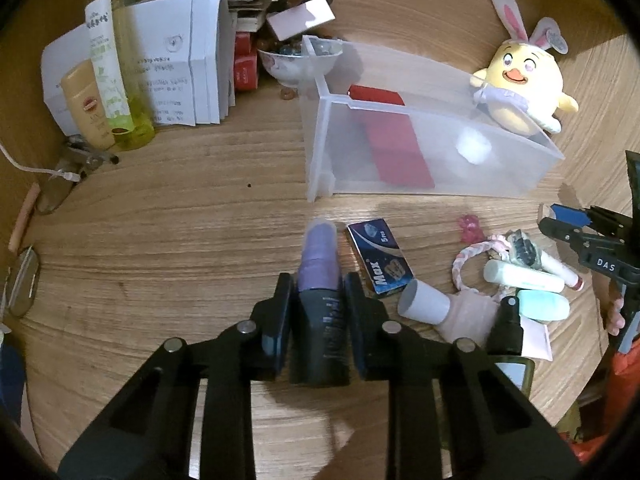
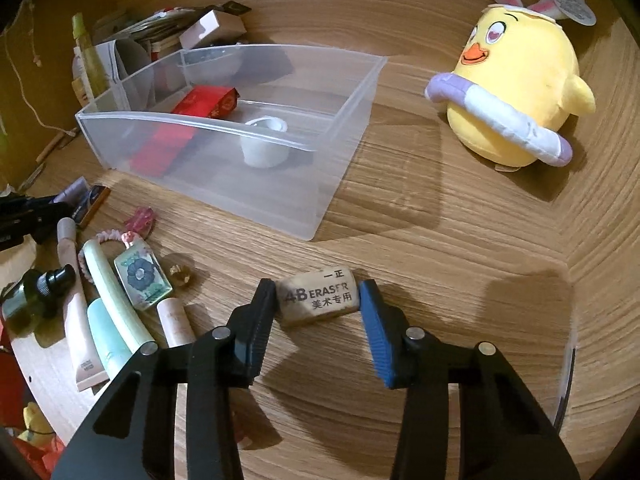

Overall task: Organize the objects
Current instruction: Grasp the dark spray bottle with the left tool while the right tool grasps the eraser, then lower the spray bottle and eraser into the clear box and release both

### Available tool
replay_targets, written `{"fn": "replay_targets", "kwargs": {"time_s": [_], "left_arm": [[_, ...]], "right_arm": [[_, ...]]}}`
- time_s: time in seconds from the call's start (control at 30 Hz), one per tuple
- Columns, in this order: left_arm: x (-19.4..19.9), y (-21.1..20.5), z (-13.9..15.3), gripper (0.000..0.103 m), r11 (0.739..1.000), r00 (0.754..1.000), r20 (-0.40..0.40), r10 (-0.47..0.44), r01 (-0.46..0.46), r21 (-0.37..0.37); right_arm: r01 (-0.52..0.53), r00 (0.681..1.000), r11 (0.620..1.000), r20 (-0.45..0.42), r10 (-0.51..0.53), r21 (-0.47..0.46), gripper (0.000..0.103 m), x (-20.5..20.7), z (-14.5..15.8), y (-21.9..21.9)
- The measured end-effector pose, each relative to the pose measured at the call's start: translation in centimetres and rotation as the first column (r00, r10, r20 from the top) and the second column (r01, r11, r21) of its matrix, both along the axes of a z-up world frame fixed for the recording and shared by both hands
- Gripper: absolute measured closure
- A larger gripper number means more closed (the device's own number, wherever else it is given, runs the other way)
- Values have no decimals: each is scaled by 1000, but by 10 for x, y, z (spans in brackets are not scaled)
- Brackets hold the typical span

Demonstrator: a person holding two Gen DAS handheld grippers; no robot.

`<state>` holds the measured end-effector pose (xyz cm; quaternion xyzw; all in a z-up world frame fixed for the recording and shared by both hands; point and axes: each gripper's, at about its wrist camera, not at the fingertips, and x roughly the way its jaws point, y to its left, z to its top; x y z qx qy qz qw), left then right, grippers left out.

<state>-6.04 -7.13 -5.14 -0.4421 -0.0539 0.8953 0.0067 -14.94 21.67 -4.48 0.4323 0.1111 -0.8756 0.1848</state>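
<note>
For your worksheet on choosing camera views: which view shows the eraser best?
The right wrist view: the eraser sits large and central between the right tongs, its printed "4B ERASER" label readable. In the left wrist view I cannot find the eraser; only the right tongs appear at the right edge.

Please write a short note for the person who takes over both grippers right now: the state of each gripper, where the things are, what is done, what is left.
Left gripper: shut on a dark tube with purple cap, near the table.
Right gripper: around the eraser on the table; whether it already squeezes, I cannot tell.
Done: the clear bin already holds a red packet and a small white cup.
Left: put tube and eraser in the bin, then the pile of tubes, the blue box and the hair tie. The plush chick stands beside the bin.
</note>
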Motion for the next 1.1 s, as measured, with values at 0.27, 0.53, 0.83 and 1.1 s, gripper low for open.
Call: {"fn": "replay_targets", "kwargs": {"time_s": [0.27,0.53,0.83,1.1], "left_arm": [[9,-1,10,78,1000,999,-49,14,-15,-16],[19,2,33,78,999,992,-124,22,-25,-26],[21,10,61,78,1000,979,-205,7,-9,-9],[12,18,84,78,1000,963,-270,-6,3,-10]], "right_arm": [[26,999,998,-28,-28,-53,64,6,10,11],[40,996,993,-78,-49,-110,64,14,34,19],[32,985,990,-161,-54,-136,64,20,66,17],[3,975,989,-219,-36,-149,64,12,87,2]]}}
